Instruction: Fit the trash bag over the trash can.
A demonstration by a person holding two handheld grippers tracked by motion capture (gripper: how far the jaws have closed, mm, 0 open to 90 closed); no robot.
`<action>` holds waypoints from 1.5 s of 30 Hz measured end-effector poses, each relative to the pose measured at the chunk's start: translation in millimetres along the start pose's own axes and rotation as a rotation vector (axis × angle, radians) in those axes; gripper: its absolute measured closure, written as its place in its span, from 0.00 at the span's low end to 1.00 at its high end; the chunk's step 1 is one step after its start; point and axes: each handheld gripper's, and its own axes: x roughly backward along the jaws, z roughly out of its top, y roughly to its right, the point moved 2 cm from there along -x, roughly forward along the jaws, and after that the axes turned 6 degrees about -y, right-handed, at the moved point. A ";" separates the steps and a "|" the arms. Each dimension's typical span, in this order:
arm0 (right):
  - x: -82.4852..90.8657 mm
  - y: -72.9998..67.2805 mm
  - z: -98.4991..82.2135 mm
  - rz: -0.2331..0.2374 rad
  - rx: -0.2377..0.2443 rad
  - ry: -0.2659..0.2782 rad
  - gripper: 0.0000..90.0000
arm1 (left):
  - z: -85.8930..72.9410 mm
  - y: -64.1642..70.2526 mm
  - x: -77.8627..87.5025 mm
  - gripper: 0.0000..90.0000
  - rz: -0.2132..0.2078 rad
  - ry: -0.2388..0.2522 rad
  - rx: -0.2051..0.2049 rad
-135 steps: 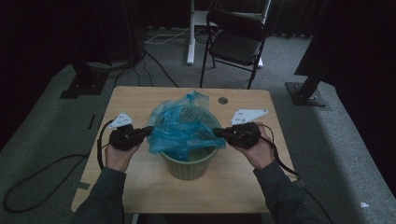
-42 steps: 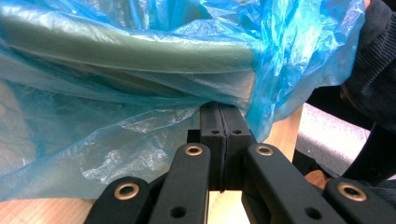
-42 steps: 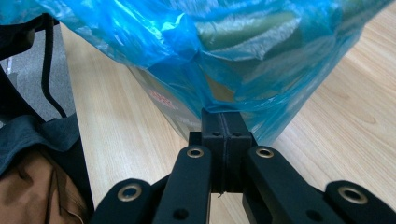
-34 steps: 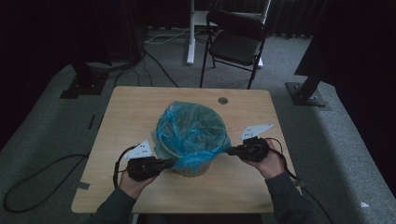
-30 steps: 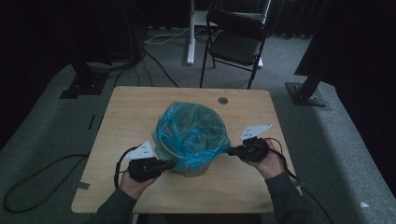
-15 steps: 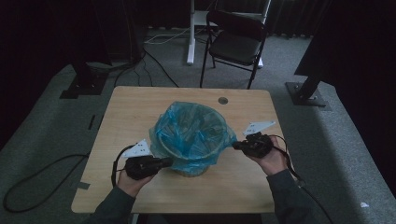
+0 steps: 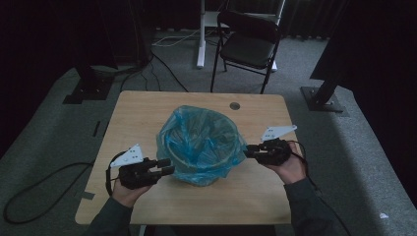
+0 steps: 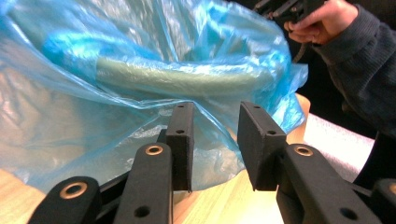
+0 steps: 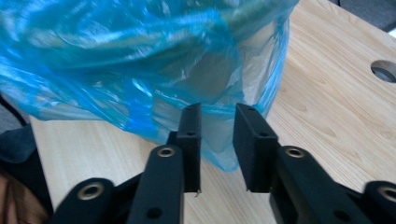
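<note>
On the left of the high view, the left claw (image 7: 167, 166) rests low over the wooden surface (image 7: 142, 115), held in the person's left hand (image 7: 125, 192), with its grey three-cornered plate (image 7: 128, 156) on top and a cable looping off the surface's left edge. Its jaws point right toward the blue plastic bag (image 7: 199, 145) and stand apart. In the left gripper view the left claw (image 8: 215, 144) has a clear gap between the jaws; the bag (image 8: 116, 93) hangs just in front of them and nothing is clamped between them.

At the middle of the surface stands a round bin (image 7: 204, 147), lined with the blue bag, whose film is folded over the rim and drapes down the outside. The greenish rim (image 8: 182, 79) shows through the film in the left gripper view.

To the right, the right claw (image 7: 247, 151) sits just beside the bag's right side, held by the right hand (image 7: 290, 167). In the right gripper view the right claw (image 9: 217, 147) is likewise parted, the bag's lower edge (image 9: 224, 158) hanging just ahead of the gap, with nothing gripped. A round hole (image 7: 234, 105) lies in the surface beyond the bin. Behind the surface stands a dark chair (image 7: 248, 44) on the grey floor.
</note>
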 end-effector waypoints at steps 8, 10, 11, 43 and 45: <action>6.3 -2.7 3.3 0.025 0.003 0.035 0.74 | 7.8 -4.2 12.3 0.72 0.039 0.034 -0.004; 5.6 -3.7 4.2 0.039 0.005 0.038 0.73 | 8.1 -4.2 14.2 0.71 0.042 0.039 -0.004; 5.2 -4.2 4.4 0.038 0.005 0.037 0.73 | 8.1 -4.4 15.6 0.71 0.042 0.046 0.000; -0.5 -2.8 9.4 0.021 -0.001 0.062 0.68 | 70.7 -45.2 -14.1 0.60 0.288 0.007 -0.030; -0.4 -2.3 9.8 0.021 -0.005 0.065 0.68 | 73.2 -48.7 -18.0 0.59 0.311 -0.001 -0.034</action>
